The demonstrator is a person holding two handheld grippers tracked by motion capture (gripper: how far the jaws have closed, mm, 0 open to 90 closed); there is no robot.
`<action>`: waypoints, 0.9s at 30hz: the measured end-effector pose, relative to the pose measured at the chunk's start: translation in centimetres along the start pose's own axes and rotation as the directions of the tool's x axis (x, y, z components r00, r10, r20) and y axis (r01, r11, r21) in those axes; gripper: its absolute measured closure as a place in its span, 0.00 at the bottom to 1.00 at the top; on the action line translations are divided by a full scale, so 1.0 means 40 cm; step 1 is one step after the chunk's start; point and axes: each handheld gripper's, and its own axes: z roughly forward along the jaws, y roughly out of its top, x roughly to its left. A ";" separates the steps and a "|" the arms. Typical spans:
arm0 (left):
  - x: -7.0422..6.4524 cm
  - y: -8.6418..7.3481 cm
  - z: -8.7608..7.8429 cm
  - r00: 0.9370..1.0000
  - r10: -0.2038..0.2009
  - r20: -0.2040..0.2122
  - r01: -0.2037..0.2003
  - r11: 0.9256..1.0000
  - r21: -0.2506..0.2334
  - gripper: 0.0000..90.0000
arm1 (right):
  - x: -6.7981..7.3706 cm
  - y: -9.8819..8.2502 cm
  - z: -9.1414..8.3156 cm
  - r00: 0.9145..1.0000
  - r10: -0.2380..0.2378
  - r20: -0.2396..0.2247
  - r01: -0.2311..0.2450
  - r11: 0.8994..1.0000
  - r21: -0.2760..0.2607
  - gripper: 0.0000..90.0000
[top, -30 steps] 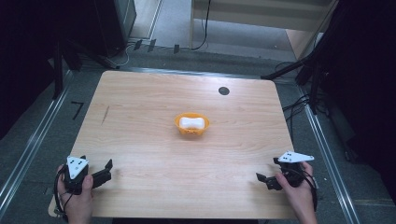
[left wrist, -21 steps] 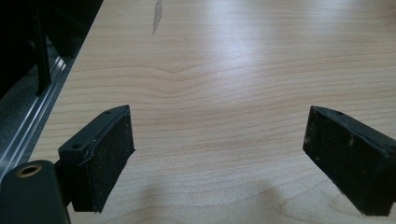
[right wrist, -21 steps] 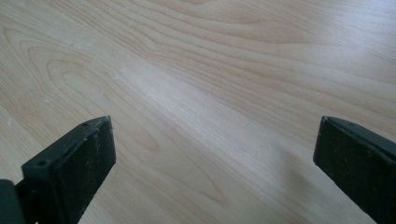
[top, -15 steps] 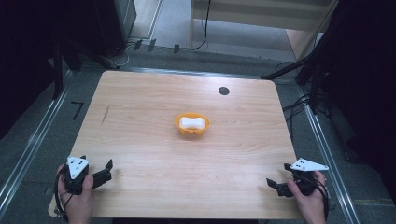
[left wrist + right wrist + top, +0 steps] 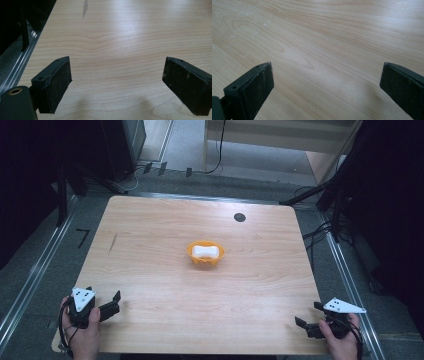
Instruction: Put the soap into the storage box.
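Note:
An orange bowl [image 5: 205, 255] holding a white oblong object [image 5: 206, 252] sits at the middle of the wooden table [image 5: 165, 225]. My left gripper [image 5: 116, 302] rests at the near left corner, held by a hand, jaws wide apart with bare wood between them [image 5: 117, 82]. My right gripper [image 5: 307, 317] is at the near right corner by the front edge, also open over bare wood [image 5: 327, 87]. Both are far from the bowl.
A small black round disc [image 5: 239, 217] lies near the table's far edge. A dark streak [image 5: 113, 243] marks the wood at the left. Metal rails [image 5: 30, 280] run along both sides, and cables [image 5: 320, 232] lie on the floor at the right.
My right gripper has drawn back toward the near right corner and slightly rightward. The left gripper and the bowl have stayed put.

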 end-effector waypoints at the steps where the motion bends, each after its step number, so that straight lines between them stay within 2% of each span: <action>1: 0.000 0.000 0.000 1.000 -0.001 -0.003 0.001 1.000 -0.002 0.10 | 0.000 0.000 0.000 1.000 0.000 0.000 0.000 1.000 0.000 0.00; 3: 0.000 -0.001 -0.001 1.000 -0.006 -0.004 0.006 1.000 -0.008 0.10 | -0.002 -0.007 -0.001 1.000 0.009 -0.017 -0.009 1.000 0.000 0.00; 5: 0.000 -0.001 -0.001 1.000 -0.007 -0.004 0.007 1.000 -0.008 0.10 | -0.002 -0.013 -0.003 1.000 0.010 -0.010 -0.010 1.000 -0.005 0.00; 7: 0.000 -0.001 -0.002 1.000 -0.009 -0.002 0.009 1.000 -0.007 0.10 | -0.008 -0.025 -0.008 0.999 0.036 0.004 -0.036 0.999 -0.030 0.00; 19: -0.002 0.000 0.000 1.000 0.005 -0.005 -0.005 1.000 -0.003 0.10 | 0.003 -0.038 -0.014 0.999 0.033 0.039 -0.029 0.995 -0.096 0.04; 27: -0.003 0.001 0.002 1.000 0.010 0.001 -0.010 1.000 0.001 0.10 | 0.001 -0.045 -0.016 0.998 0.040 0.045 -0.035 0.994 -0.107 0.04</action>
